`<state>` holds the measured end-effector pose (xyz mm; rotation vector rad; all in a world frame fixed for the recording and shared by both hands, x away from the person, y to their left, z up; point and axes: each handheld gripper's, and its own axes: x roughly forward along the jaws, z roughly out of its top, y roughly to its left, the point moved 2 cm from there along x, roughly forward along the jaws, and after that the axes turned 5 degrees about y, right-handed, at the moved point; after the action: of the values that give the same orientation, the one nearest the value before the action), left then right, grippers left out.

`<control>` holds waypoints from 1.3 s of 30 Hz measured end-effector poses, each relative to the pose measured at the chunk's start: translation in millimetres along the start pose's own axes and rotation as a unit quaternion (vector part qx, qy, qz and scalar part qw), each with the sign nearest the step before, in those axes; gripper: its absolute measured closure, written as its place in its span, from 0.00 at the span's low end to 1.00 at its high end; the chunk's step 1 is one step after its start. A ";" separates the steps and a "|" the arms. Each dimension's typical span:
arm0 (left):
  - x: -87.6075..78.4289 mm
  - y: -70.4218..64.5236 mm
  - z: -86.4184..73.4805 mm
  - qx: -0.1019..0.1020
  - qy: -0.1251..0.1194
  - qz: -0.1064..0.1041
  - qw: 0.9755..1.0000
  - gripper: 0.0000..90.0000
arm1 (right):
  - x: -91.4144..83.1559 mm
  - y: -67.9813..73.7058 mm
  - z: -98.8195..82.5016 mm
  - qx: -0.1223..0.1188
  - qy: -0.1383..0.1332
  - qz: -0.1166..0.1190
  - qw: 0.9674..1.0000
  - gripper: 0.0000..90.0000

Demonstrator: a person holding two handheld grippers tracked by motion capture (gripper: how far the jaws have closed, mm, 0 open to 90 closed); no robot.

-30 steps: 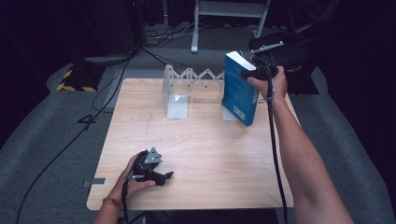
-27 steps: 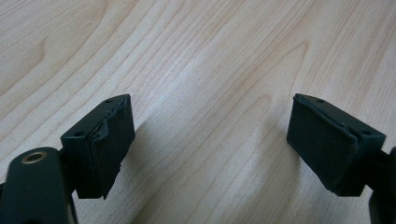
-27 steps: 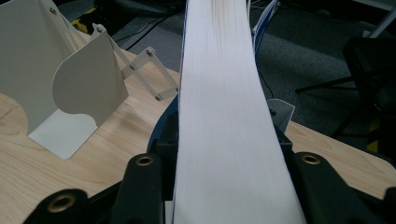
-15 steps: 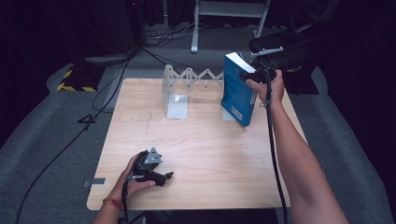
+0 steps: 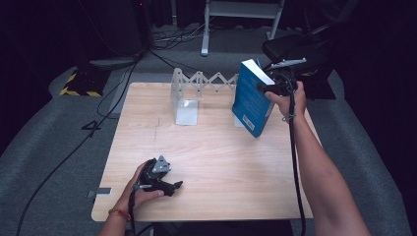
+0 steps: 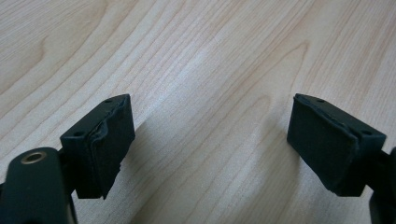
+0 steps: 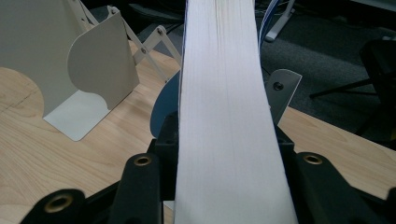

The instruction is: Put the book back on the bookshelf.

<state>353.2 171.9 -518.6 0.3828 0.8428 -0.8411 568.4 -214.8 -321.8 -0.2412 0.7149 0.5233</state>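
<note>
A thick blue-covered book [image 5: 250,101] is tilted at the back right of the wooden table [image 5: 221,162], its white page edge up. Its lower corner is close to the tabletop. My right gripper [image 5: 269,88] is shut on the book's upper edge. In the right gripper view the page block [image 7: 224,70] runs up between the two black jaws of my right gripper [image 7: 224,140]. My left gripper [image 5: 173,186] lies on the table near the front left, held by a hand. Its jaws stand open over bare wood [image 6: 210,144], with nothing between them.
A white metal expanding book rack [image 5: 196,86] stands along the table's back edge, with one upright end plate [image 7: 88,70] just left of the book. Cables and a yellow-black striped block [image 5: 78,83] lie on the grey floor to the left. A dark chair [image 5: 305,49] is behind the right hand.
My right hand has brought the book slightly lower toward the table. The left hand and its gripper have stayed where they were.
</note>
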 end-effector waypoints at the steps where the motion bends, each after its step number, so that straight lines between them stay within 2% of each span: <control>1: 0.0 0.0 0.0 0.000 0.000 0.000 1.000 0.17 | -0.5 -0.4 -1.1 -0.002 -0.001 0.000 1.000 0.67; 10: 0.0 0.0 0.0 0.000 0.000 0.000 1.000 0.17 | -1.6 0.4 -2.9 -0.002 -0.002 -0.004 1.000 0.66; 16: 0.0 -0.3 -0.1 0.000 -0.001 0.001 1.000 0.17 | -4.2 -1.2 -4.0 -0.007 0.000 -0.018 1.000 0.63; 27: 0.0 -0.3 -0.1 0.000 0.000 0.001 1.000 0.17 | -9.8 -3.7 -9.7 -0.007 0.005 -0.013 1.000 0.54; 39: 0.0 -0.2 -0.1 0.000 0.000 0.001 1.000 0.17 | -20.6 -1.3 -17.1 -0.029 0.001 -0.015 0.999 0.52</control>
<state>353.0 171.8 -518.7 0.3836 0.8416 -0.8405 546.4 -230.2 -320.4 -0.3056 0.6976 0.5147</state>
